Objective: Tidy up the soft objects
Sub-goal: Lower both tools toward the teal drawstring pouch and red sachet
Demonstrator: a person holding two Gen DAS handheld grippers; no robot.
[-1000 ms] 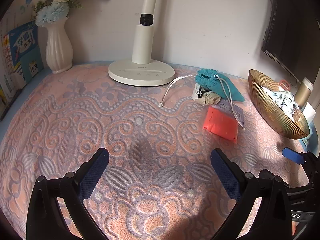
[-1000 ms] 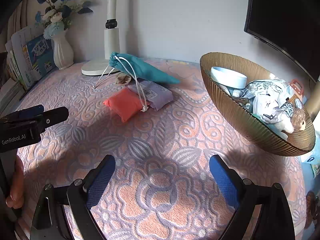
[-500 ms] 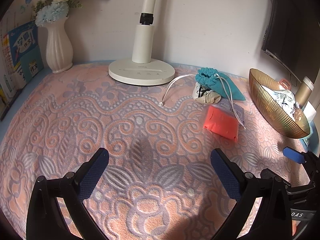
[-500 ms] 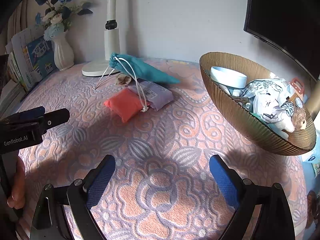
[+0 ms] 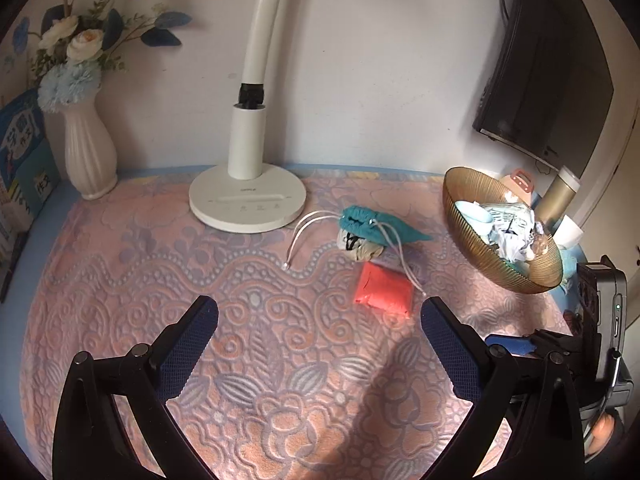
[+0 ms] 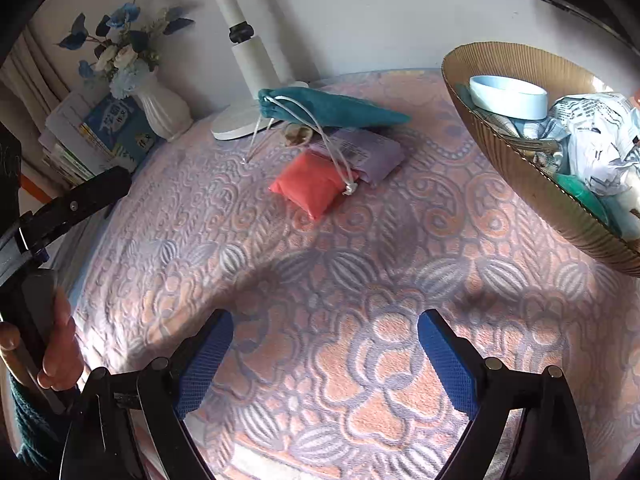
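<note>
A red soft pouch (image 5: 383, 288) (image 6: 310, 186) lies on the patterned cloth, beside a lilac packet (image 6: 364, 154). A teal drawstring bag (image 5: 376, 229) (image 6: 332, 110) lies behind them, its white cord draped over the red pouch. A small beige bundle (image 5: 360, 249) sits under the bag's mouth. A gold ribbed bowl (image 5: 472, 236) (image 6: 516, 148) holds crumpled soft items. My left gripper (image 5: 320, 344) is open and empty, short of the red pouch. My right gripper (image 6: 325, 354) is open and empty, well short of the pouch.
A white lamp base (image 5: 247, 202) and a white vase with flowers (image 5: 90, 160) stand at the back. Books (image 6: 100, 136) lean at the left edge. A dark monitor (image 5: 548, 80) hangs at the right. A gold bottle (image 5: 558, 198) stands behind the bowl.
Both grippers have tilted and shifted: the left now looks more toward the pouches and bowl, the right has moved closer to the red pouch. Both stay open. No object has moved.
</note>
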